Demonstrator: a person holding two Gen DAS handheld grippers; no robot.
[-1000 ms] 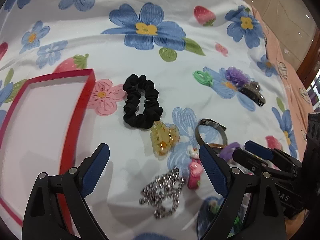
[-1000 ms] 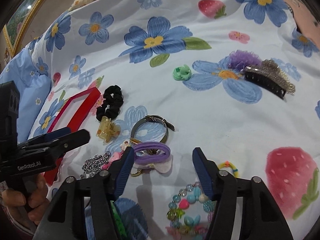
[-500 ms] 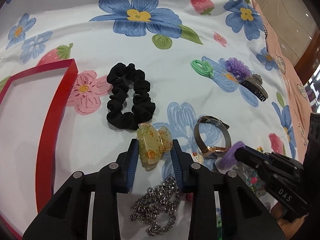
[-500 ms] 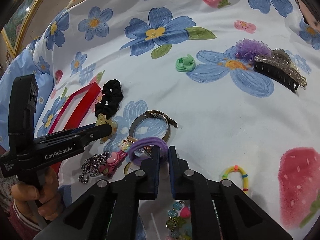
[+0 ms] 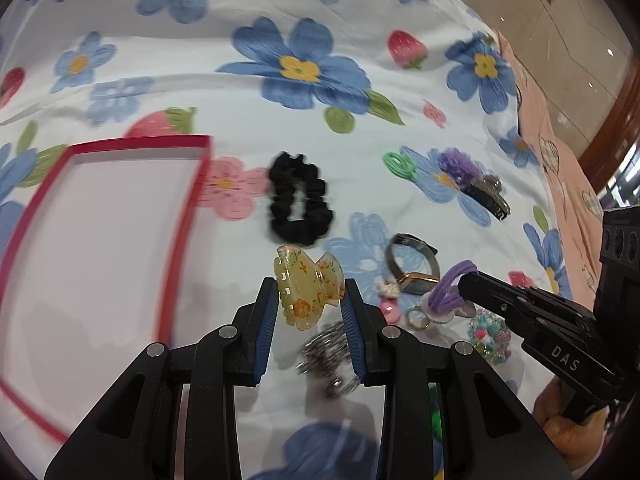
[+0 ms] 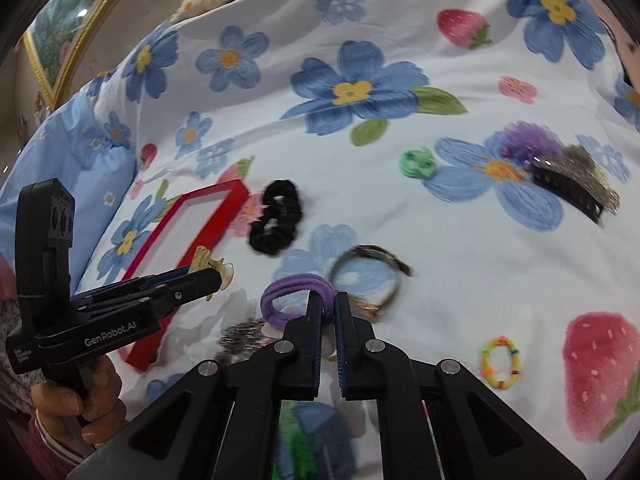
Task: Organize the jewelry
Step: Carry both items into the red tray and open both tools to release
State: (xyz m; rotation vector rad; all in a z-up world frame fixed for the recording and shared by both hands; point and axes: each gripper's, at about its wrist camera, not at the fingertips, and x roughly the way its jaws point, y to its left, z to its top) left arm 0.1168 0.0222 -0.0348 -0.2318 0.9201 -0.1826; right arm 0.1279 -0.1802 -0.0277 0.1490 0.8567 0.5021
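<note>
My left gripper (image 5: 309,292) is shut on a translucent yellow claw clip (image 5: 308,286), lifted off the flowered sheet; the same yellow claw clip (image 6: 211,268) shows at the left gripper (image 6: 216,274) in the right wrist view. My right gripper (image 6: 329,300) is shut on a purple hair tie (image 6: 296,294), also raised; that purple hair tie (image 5: 454,286) hangs from the right gripper (image 5: 464,280) at the right of the left wrist view. A red-rimmed tray (image 5: 188,216) with a white inside lies to the left. The red-rimmed tray (image 6: 216,212) sits at centre left in the right wrist view.
On the sheet lie a black scrunchie (image 5: 298,204), a silver chain (image 5: 326,354), a watch (image 5: 412,262), a beaded bracelet (image 5: 490,332), a green tie (image 5: 396,162), a purple flower clip (image 5: 456,164), a glittery black claw clip (image 6: 574,182) and a small multicoloured band (image 6: 500,362). A hand (image 6: 76,404) grips the left handle.
Both grippers went from open to shut, the left on the yellow claw clip and the right on the purple hair tie. Both then rose off the sheet with their items.
</note>
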